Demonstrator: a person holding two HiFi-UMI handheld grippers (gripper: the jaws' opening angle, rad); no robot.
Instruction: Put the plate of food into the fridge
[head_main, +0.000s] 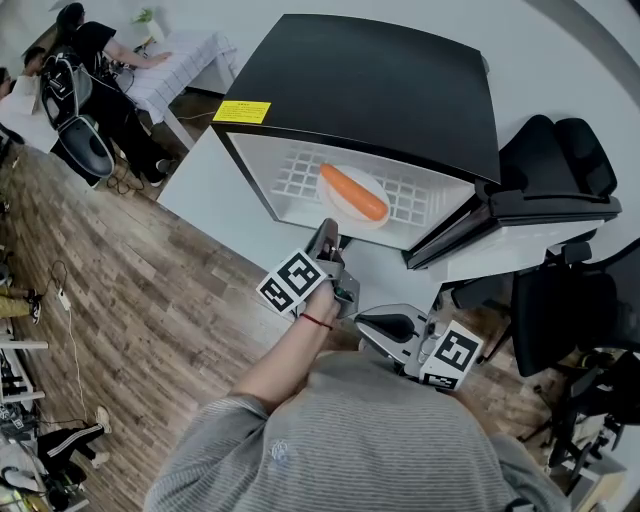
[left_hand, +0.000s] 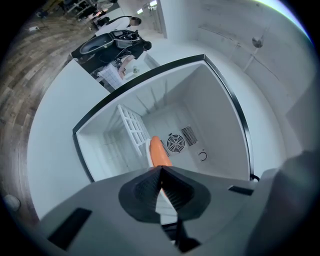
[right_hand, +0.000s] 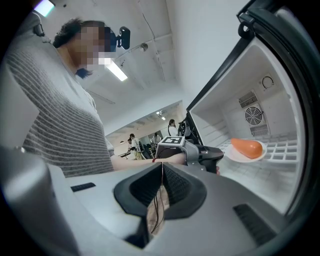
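The small black fridge (head_main: 370, 90) stands open, its door (head_main: 530, 215) swung out to the right. On the white wire shelf (head_main: 300, 175) inside rests a white plate (head_main: 365, 178) with an orange carrot-shaped food (head_main: 352, 192) on it. My left gripper (head_main: 327, 232) is just outside the opening, pointing in, shut with nothing between its jaws. In the left gripper view the food (left_hand: 160, 152) and plate (left_hand: 149, 150) lie right beyond its closed tips (left_hand: 160, 172). My right gripper (head_main: 365, 322) hangs back near my body, shut and empty; its view shows the plate (right_hand: 237, 156) on the shelf.
The fridge sits on a white platform (head_main: 215, 190). Black office chairs (head_main: 560, 300) crowd the right side. People sit at a table (head_main: 190, 55) at the far left, across the wooden floor (head_main: 130, 290). A fan grille (left_hand: 175, 143) is on the fridge's back wall.
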